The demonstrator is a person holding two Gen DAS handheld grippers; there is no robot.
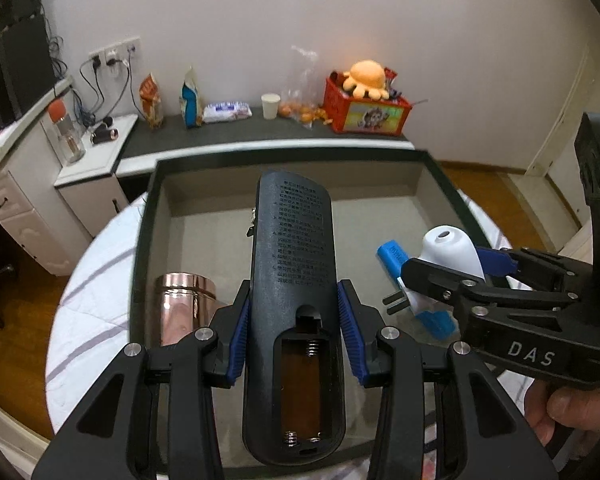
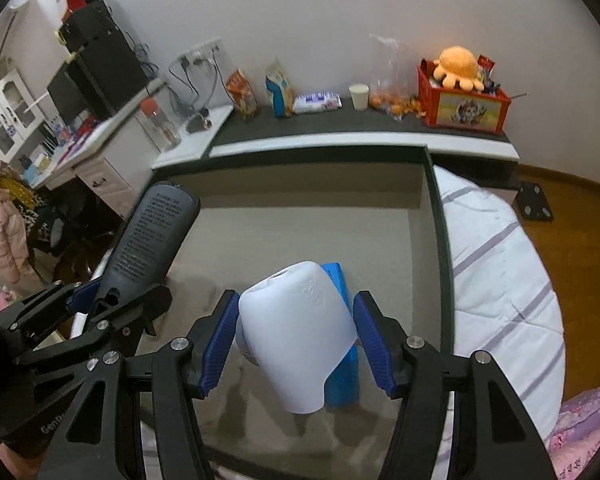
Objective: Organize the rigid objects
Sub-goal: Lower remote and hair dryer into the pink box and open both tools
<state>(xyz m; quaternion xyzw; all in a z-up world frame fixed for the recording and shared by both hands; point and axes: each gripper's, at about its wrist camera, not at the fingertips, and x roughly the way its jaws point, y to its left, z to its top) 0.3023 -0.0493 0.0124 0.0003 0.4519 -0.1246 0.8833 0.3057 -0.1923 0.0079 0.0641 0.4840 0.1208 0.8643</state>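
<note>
**Black remote and white device held over the box**

Black plastic remote sits lengthwise between the blue pads of the left gripper, jaws narrowed onto its sides. Back face up, printed text visible, battery bay open with springs showing and no cover on it. The remote is held above the box, a dark-rimmed tray with a grey lining, and points toward the far wall.

Right gripper holds a white device, rounded, with a small dark opening on its far end; the blue pads press both sides. From the left wrist view, two metal prongs stick out of it on the left. It hangs over the right half of the box.

Under it, on the box floor, lies a blue bar, mostly covered by the white device.

Copper-coloured tin stands in the near left corner of the box, upright.

Box rests on a white cloth with grey stripes. Far side: a dark shelf with snack bags, a paper cup and a red crate topped by an orange plush toy.
</note>
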